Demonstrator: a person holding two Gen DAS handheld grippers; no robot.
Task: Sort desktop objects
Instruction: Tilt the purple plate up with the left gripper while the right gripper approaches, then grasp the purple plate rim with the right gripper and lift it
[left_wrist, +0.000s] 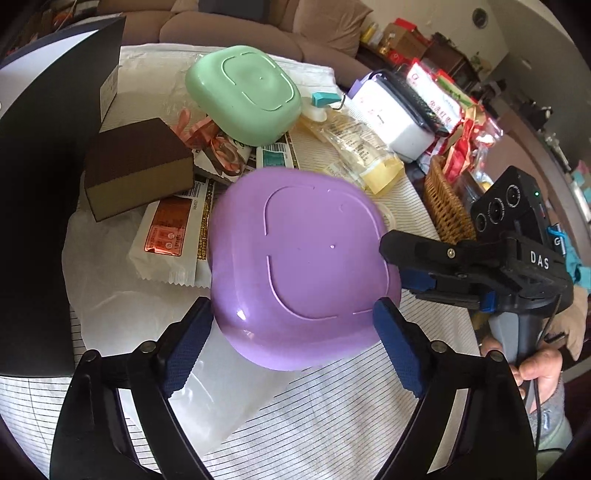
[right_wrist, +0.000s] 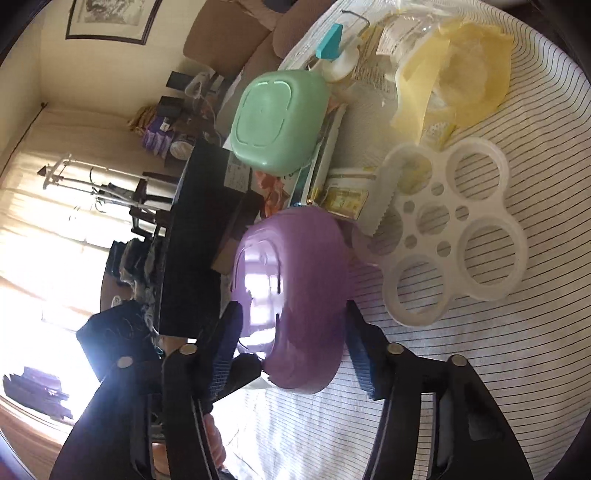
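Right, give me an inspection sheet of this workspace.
Surface: striped tablecloth, crowded.
Job's things: purple bowl upside down between both grippers; green bowl upside down behind it.
Clutter: snack packets, brown sponge block, white ring tray, wicker basket.
Grippers: left gripper straddles the purple bowl, contact unclear; right gripper appears clamped on it.
Cables: black cable below the right handle.
Surroundings: sofa beyond.

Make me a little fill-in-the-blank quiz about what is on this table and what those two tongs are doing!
1. The bowl between both tongs is coloured ____.
2. The green bowl lies ____ side up.
3. The white plastic tray with round holes lies on the ____ tablecloth.
4. Beside the left tongs, the brown sponge block has a ____ lower layer.

Missing words: purple; bottom; striped; tan
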